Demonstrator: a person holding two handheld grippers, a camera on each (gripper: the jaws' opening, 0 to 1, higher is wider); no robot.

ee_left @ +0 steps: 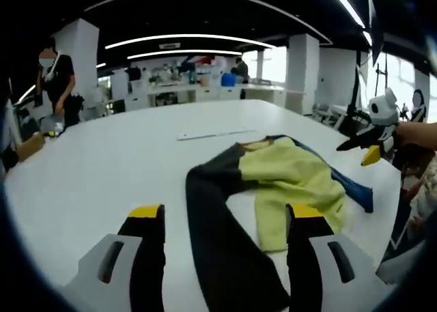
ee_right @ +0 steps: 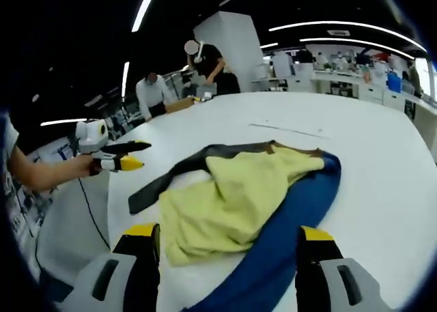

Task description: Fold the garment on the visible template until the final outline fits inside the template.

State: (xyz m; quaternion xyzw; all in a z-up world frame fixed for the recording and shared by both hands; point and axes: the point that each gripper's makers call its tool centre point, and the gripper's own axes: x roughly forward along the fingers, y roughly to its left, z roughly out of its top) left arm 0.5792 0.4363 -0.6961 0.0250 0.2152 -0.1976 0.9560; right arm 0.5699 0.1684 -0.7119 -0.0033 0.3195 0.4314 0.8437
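A soft, limp yellow, blue and dark garment (ee_left: 273, 189) lies rumpled on the white table (ee_left: 102, 162). The left hand-held gripper (ee_left: 225, 220) and right hand-held gripper (ee_right: 229, 240) hover with jaws apart, empty. It looks light and floppy; pinch edges or corners.

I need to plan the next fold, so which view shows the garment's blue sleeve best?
The right gripper view: the blue sleeve curves in full along the yellow body, from the collar down between the open jaws. In the left gripper view only a short blue strip shows past the yellow fabric, while the dark sleeve dominates there.
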